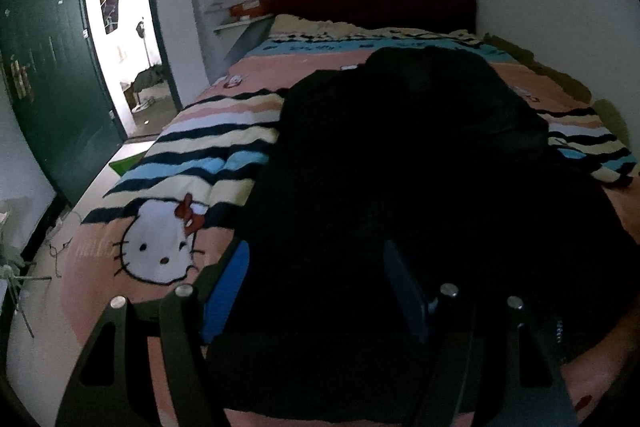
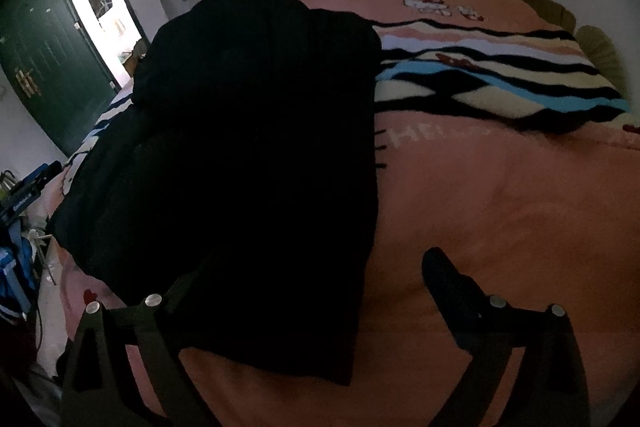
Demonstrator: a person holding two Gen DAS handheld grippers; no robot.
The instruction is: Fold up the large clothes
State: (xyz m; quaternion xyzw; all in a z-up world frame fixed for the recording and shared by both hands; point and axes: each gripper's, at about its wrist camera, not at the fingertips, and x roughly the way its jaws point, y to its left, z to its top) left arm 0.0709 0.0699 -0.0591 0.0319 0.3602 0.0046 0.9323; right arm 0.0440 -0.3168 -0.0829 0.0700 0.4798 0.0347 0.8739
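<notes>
One black garment (image 1: 400, 155), one bed (image 2: 500, 211), two tools.

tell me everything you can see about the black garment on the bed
The black garment is a large, dark, matte piece of clothing, too dark to show seams or fastenings. It lies lengthwise on the pink cartoon-print bedspread, its far end rounded and slightly raised, its near end fairly flat with a straight edge. It partly covers the striped band of the bedspread. The left hand-held gripper is open with its fingers either side of the near part; the right hand-held gripper is open over the near right corner.
</notes>
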